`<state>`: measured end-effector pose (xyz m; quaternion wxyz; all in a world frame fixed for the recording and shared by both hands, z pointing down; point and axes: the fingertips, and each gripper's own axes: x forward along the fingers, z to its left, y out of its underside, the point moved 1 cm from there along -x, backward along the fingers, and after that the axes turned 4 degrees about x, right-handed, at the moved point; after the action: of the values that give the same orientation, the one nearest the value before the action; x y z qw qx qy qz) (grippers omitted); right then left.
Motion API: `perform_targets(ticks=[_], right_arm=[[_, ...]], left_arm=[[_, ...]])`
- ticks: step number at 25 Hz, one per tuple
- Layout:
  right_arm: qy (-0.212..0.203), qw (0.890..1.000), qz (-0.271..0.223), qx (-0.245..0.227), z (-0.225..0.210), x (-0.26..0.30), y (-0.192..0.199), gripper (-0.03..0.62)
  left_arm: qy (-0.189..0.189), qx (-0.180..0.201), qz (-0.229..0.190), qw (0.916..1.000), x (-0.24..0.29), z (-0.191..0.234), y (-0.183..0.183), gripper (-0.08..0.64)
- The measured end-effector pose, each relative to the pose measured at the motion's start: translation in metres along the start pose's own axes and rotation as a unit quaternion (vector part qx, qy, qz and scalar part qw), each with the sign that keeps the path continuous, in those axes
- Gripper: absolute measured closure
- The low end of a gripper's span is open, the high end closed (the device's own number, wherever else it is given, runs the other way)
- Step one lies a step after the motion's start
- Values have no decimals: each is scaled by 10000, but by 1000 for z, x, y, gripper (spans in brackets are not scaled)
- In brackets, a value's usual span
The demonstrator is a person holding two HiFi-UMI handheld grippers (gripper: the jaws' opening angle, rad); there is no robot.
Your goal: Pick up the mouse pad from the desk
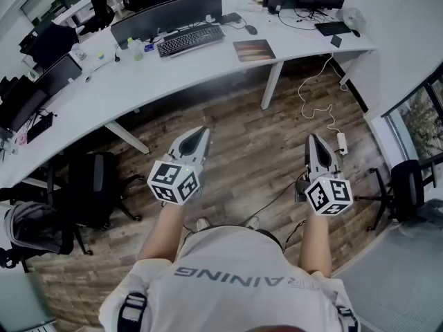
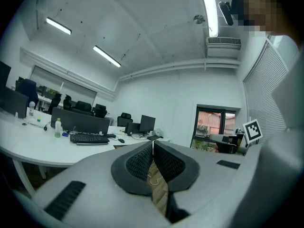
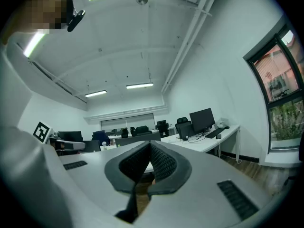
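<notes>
The person is standing back from the long white desk, holding one gripper in each hand out over the wood floor in front of it. Both grippers are pointing level toward the desk and both are hanging well short of its front edge, touching nothing.

The left gripper is clenched. In the left gripper view its two dark ribbed pads are meeting at the tips with nothing caught between them, only floorboards showing through the gap lower down. The right gripper is clenched the same way, its pads pressing tip to tip on nothing at all.

The mouse pad is lying flat on the desk, close to the front edge and just above the spot where a slanted desk leg is coming down. It is a dark, brownish rectangle, untouched, and neither gripper is anywhere near it.

On the desk just left of the pad, a black keyboard is sitting in front of a wide dark monitor. A small mouse is resting a little farther back on the desk than the pad. A green-capped bottle is standing on the desk left of the keyboard.

Below the desk's right end, a pale cable is trailing across the floor. Under the desk's left stretch, a black backpack is sitting on the floor.
</notes>
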<state>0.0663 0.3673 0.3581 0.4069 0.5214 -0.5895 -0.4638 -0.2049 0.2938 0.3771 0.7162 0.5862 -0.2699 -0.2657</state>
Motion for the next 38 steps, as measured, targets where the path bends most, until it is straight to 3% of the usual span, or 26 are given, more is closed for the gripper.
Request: perform_targets(ticks=[11,18,25,38], right_arm=[[-425,9988,215,75,-85,-9,6,574],[-339,9984,411,203,-127,14,13,574],[-337,9978,522,230,-149,91,15,574],[-535,9963,670,-7,-132,305,9,574]], left_arm=[[-126,111,-34,9999,59,-69,12,523],[-121,-65,146,9998,107,-67,30,523],[-199,-134,139,9996,166,-16,26,523],[-360,-48,176,9992,272,139,-16,523]])
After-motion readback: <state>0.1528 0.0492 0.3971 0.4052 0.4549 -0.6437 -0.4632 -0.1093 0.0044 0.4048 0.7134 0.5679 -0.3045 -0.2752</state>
